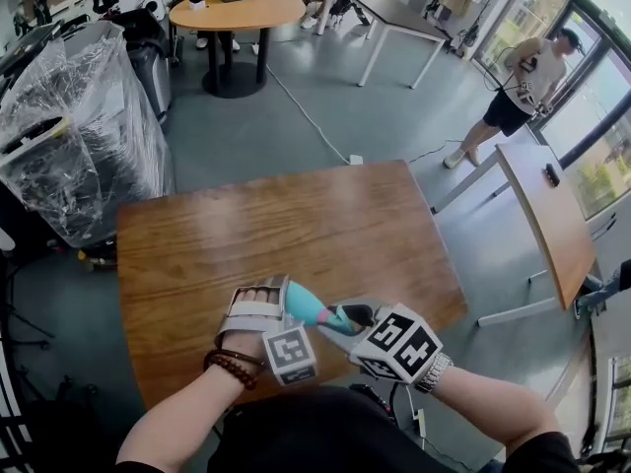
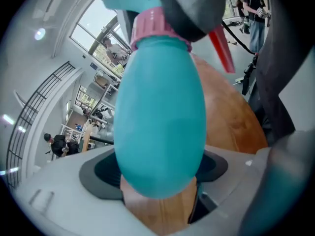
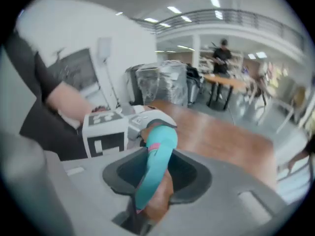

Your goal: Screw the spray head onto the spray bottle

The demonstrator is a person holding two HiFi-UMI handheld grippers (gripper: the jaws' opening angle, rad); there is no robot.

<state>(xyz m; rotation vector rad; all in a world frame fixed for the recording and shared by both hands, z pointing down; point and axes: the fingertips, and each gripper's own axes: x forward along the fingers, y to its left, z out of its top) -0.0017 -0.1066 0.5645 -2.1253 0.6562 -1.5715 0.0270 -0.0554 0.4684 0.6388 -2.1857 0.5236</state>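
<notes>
Closest to the camera are the person's two bare forearms, the left forearm [image 1: 182, 417] with a dark brown bead bracelet [image 1: 235, 367] at the wrist and the right forearm [image 1: 488, 402] with a silvery watch band [image 1: 434, 373].

Both grippers meet right over the near edge of the brown wooden table [image 1: 296, 215], roughly at the middle of that edge. The left gripper [image 2: 157, 183] has its jaws wide apart but clamped around the fat belly of the teal plastic spray bottle [image 2: 160, 122], one pad against each side. So the bottle is up in the air, not on the wood, lying more or less sideways in the head view with its neck pointing at the right gripper [image 3: 156, 178].

That one is closed onto the teal spray head [image 3: 146, 178], which runs straight down between its pads. A pink collar ring [image 2: 155, 26] sits where head and bottle join, and a red plastic tab [image 2: 221, 48] sticks out just beside it. Can't tell how far the collar is threaded on.

Rest of the tabletop is bare wood. Past its far edge stands a round orange-topped table [image 1: 237, 10], a big plastic-wrapped bundle [image 1: 79, 116] sits off the left edge, and a person in dark shorts [image 1: 518, 92] stands by the windows.
</notes>
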